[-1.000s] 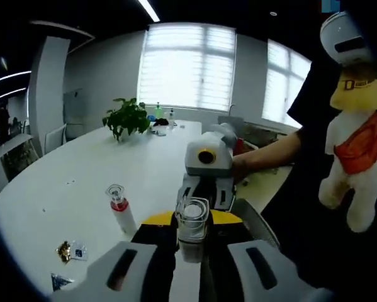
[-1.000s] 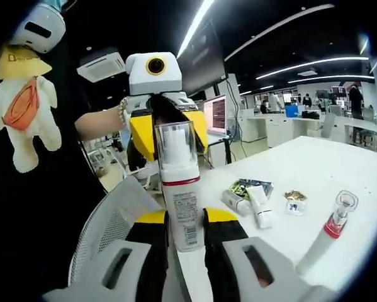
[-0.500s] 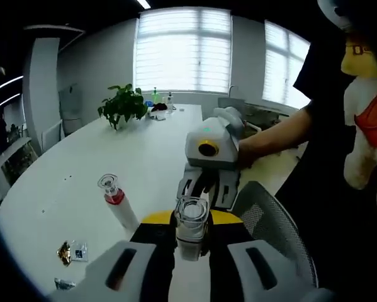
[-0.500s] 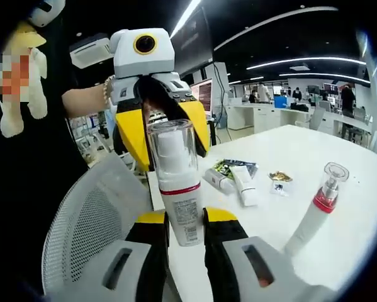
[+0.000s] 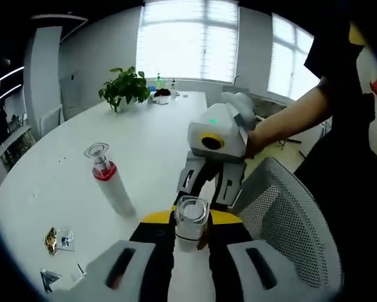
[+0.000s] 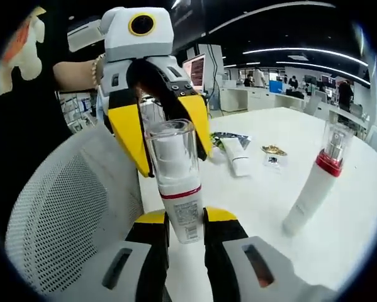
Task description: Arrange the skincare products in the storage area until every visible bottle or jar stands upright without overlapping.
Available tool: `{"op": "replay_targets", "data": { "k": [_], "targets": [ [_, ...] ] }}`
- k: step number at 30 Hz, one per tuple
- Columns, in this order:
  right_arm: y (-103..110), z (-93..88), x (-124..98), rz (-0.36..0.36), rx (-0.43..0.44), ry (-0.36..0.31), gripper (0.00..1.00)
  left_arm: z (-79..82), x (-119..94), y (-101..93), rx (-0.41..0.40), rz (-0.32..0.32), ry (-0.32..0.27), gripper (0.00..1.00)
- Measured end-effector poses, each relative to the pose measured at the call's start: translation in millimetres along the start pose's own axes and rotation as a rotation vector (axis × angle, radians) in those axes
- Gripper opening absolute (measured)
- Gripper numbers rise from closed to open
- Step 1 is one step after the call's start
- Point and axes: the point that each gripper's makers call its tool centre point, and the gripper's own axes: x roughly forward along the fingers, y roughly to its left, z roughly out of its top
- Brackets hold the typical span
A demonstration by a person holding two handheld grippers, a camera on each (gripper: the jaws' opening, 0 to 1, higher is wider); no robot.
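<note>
We see a white meeting table (image 5: pixel 62 170) from 2 cameras riding on hand-held grippers. In the right gripper view, the right gripper (image 6: pixel 185 229) pinches the lower body of a white pump bottle (image 6: pixel 175 189) with a clear cap and a red band; the bottle stands upright between its black and yellow jaws. The left gripper (image 6: pixel 160 123), held by a person's hand, faces us from behind the bottle with its yellow jaws on either side of the clear cap; we cannot tell whether they touch it.

In the left gripper view, the same bottle's clear cap (image 5: pixel 191 214) sits between the left gripper's (image 5: pixel 189 236) jaws, which stand close on either side of it. The right gripper (image 5: pixel 212 170) faces us just beyond, with a person's arm (image 5: pixel 289 126) reaching in from the right.

A 2nd white bottle (image 6: pixel 314 189) with a red collar and clear cap stands upright on the table, well apart from the held one. Near it lie a white tube (image 6: pixel 237 157), a dark packet (image 6: pixel 229 139) and a small gold sachet (image 6: pixel 273 151). A grey mesh chair (image 6: pixel 62 214) stands beside the table edge. A potted plant (image 5: pixel 125 94) sits at the far end of the table, below bright windows.
</note>
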Motion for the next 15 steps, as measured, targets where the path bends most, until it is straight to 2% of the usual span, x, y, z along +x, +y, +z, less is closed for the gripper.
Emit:
{"op": "replay_targets", "data": {
  "k": [5, 15],
  "targets": [
    [-6, -17.6, 4, -0.007, 0.018, 0.027, 0.2, -10.3, 12, 2.3, 0.006, -0.013, 0.025, 0.14],
    [-13, -38.0, 6, -0.017, 0.03, 0.082, 0.2, -22.2, 26, 3.6, 0.026, -0.036, 0.056, 0.14]
  ]
}}
